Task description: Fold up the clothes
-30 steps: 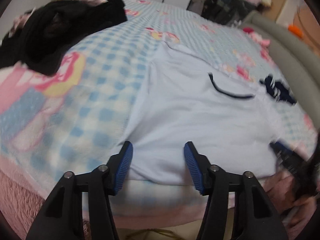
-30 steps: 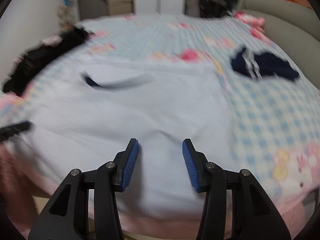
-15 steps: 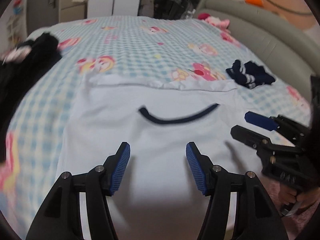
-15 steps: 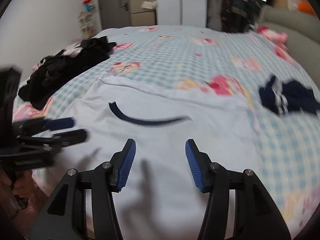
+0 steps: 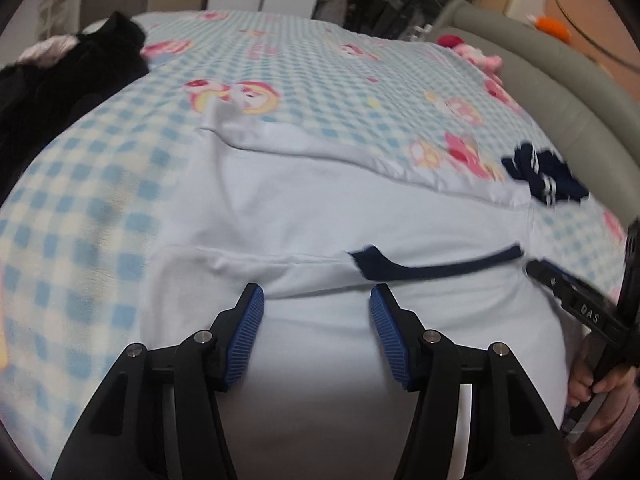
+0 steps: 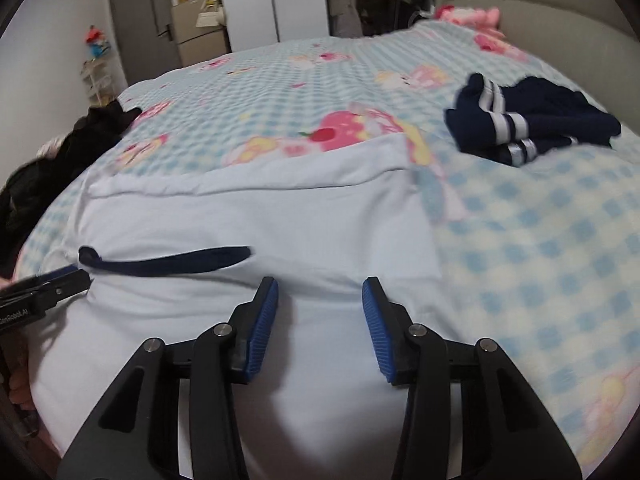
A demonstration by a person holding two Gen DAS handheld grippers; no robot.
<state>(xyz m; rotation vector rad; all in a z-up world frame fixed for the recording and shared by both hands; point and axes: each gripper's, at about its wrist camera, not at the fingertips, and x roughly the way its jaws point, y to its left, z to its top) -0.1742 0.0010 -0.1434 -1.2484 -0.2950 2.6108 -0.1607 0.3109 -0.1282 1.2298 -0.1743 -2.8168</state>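
Lying spread flat across the blue-and-white checked cartoon-print bedspread point(image 5: 280, 60) in the left wrist view is the pale blue cotton T-shirt point(image 5: 320, 208), its navy ribbed collar point(image 5: 432, 266) near. The left gripper point(image 5: 317, 304) is hovering over it, jaws released and empty. A black clothes heap point(image 5: 60, 76) is sitting far left.

Showing in the right wrist view, the right gripper point(image 6: 320, 300) is gaping wide above the shirt too, grasping nothing. A navy white-striped garment point(image 6: 528, 120) is resting far right, apart.

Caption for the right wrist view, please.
Open right tool above a pale blue shirt spread on the checked bed, navy clothes beyond.
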